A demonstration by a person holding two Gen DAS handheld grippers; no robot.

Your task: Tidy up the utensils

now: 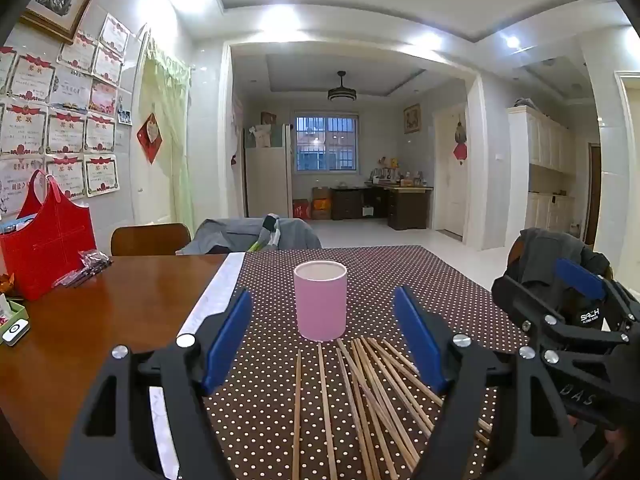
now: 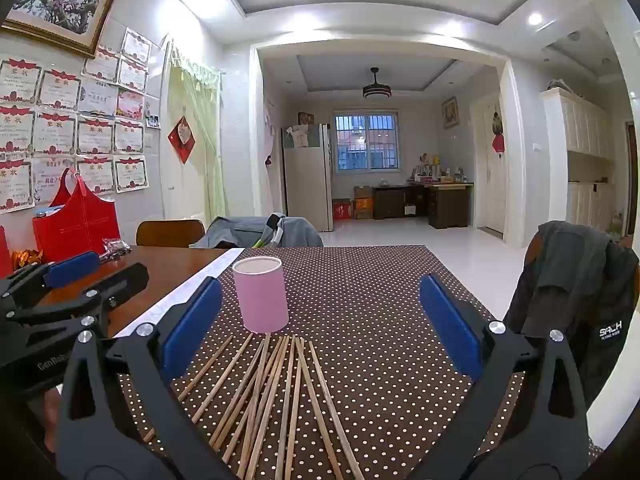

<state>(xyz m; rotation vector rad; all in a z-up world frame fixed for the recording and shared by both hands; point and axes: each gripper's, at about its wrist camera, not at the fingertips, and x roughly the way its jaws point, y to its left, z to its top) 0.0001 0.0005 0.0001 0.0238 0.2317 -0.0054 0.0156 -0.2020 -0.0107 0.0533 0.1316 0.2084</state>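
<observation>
A pink cylindrical cup (image 1: 320,300) stands upright and looks empty on a brown polka-dot cloth (image 1: 400,280); it also shows in the right wrist view (image 2: 262,294). Several wooden chopsticks (image 1: 360,400) lie fanned out on the cloth in front of the cup, also seen in the right wrist view (image 2: 276,396). My left gripper (image 1: 322,328) is open and empty, above the chopsticks and facing the cup. My right gripper (image 2: 320,316) is open and empty, to the right of the cup. Each gripper shows at the edge of the other's view (image 1: 576,300) (image 2: 60,280).
The cloth covers the right part of a wooden table (image 1: 100,320). A red bag (image 1: 44,240), a small packet (image 1: 86,266) and a green box (image 1: 14,320) sit at the left. Chairs draped with clothes stand behind (image 1: 256,236) and at the right (image 2: 576,300).
</observation>
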